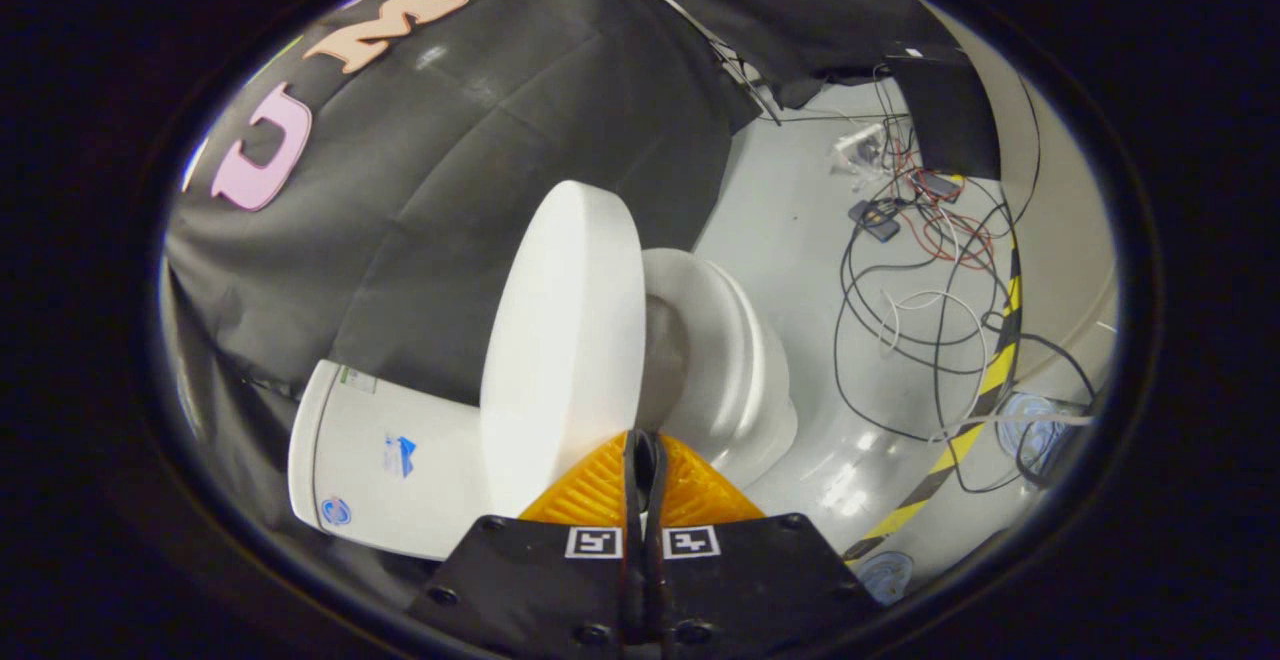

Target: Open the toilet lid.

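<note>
Toilet lid [565, 340]: stands lifted well clear of the seat [715, 340], just ahead of the fingertips toward eleven o'clock, with its rim reaching down to them. Looks like stiff, smooth white plastic, probably light and turning on a hinge near the tank [390, 460], which lies at about nine o'clock from the fingers. Likely slippery on the glossy face, so better taken at the free rim, far from the hinge, where a small push turns it easily. Could drop back with a bang if let go before leaning safely against the tank, and may crack under a hard squeeze. Gripper [641, 455]: fingers [700, 490] drawn together with a thin slit between them, tips right at the lid's rim; cannot tell whether any of the rim is pinched there. Seems near the end of the task, with little travel left. As for writing: three small stickers [400, 455] on the tank, with a blue mark on two of them, too small to make out. Two square black-and-white pattern tags on the gripper body, no words. Toward two o'clock, beyond the seat, loose cables [930, 310] and a yellow-black striped tape [985, 380] on the pale floor [800, 230], well apart from the toilet.
</note>
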A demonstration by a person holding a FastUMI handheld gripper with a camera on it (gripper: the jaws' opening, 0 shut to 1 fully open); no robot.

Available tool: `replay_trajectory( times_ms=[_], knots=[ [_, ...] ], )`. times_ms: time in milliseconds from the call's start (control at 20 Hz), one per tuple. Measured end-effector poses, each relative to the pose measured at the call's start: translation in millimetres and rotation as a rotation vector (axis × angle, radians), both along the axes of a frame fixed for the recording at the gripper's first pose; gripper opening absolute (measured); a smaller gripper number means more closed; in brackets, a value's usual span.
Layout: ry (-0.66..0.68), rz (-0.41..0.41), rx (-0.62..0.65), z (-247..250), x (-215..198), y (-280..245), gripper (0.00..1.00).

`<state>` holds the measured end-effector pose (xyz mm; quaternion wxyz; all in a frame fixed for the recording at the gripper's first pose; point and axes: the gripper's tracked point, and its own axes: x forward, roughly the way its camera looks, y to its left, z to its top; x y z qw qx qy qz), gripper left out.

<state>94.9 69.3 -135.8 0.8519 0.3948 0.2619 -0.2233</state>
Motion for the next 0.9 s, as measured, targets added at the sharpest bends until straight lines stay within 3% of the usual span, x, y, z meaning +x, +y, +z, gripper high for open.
replay_trajectory(
  times_ms=[400, 900],
  knots=[
    [-0.026, 0.050, -0.160, 53, 8, 25, 0.01],
    [-0.044, 0.067, -0.227, 79, 14, 38, 0.01]
  ],
)
